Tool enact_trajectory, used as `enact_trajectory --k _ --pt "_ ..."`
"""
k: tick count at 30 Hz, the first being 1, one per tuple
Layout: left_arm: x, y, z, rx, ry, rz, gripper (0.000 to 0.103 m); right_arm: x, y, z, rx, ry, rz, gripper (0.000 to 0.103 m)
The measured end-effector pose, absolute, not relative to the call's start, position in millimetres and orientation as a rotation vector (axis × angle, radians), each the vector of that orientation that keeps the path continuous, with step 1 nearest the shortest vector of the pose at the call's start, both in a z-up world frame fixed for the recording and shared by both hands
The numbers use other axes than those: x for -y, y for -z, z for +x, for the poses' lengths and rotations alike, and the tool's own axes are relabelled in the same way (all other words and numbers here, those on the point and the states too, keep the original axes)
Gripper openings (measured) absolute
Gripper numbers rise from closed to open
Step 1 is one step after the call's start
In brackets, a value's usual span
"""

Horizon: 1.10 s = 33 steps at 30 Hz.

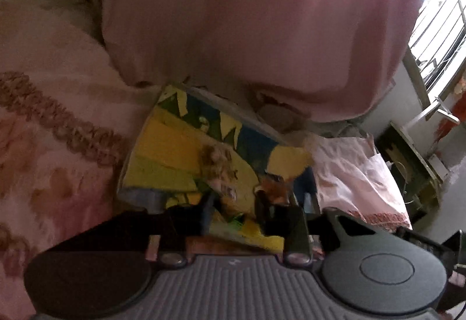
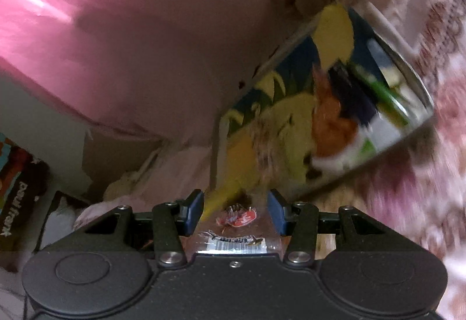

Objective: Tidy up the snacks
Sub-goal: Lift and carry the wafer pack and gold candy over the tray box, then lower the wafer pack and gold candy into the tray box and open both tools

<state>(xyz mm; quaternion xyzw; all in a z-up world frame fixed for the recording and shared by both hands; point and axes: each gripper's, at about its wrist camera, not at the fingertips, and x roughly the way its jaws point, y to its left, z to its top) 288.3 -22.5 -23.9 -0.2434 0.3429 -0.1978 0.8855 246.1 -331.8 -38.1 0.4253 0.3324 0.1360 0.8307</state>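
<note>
Snack bag (image 1: 204, 162), yellow and blue, lies on the floral bed cover (image 1: 49, 127) under a pink pillow (image 1: 247, 17). My left hand-held gripper (image 1: 236, 210) is clamped on its near edge. My right hand-held gripper (image 2: 235, 210) is clamped on a clear wrapped snack (image 2: 236, 232), just before that bag.

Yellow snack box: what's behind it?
Behind the yellow snack box a pink pillow overhangs its far edge, with floral bedding alongside. Whatever lies beneath the pillow is covered.

Blocked far ahead by pink pillow (image 1: 247, 28); crowded left by floral bedspread (image 1: 43, 130); walled near by yellow cartoon box (image 2: 305, 116).
</note>
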Motion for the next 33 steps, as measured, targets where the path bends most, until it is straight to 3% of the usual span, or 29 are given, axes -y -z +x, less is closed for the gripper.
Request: enact_trajectory --k 11,13,18,25,29,33 --pt "36.7 98.3 336.0 -0.796 0.356 -0.460 0.036 320.1 91.6 309.8 -0.752 -0.181 0.828 0.031" --pt "38.1 97.9 336.3 -0.789 0.365 -0.438 0.035 314.5 91.9 310.5 -0.761 -0.186 0.757 0.035" --pt "38.2 99.5 340.4 -0.783 0.367 -0.431 0.036 302.4 75.1 297.9 -0.756 -0.238 0.545 0.059" --pt "32.9 96.7 338.4 -0.782 0.360 -0.431 0.034 278.6 65.5 283.0 -0.776 -0.287 0.291 0.059" --pt "20.2 89.2 329.5 -0.771 0.362 -0.435 0.051 275.1 63.6 279.9 -0.768 -0.302 0.258 0.061" --pt "13.6 75.8 309.2 -0.731 0.388 -0.344 0.059 267.7 59.0 267.7 -0.756 -0.299 0.180 0.073"
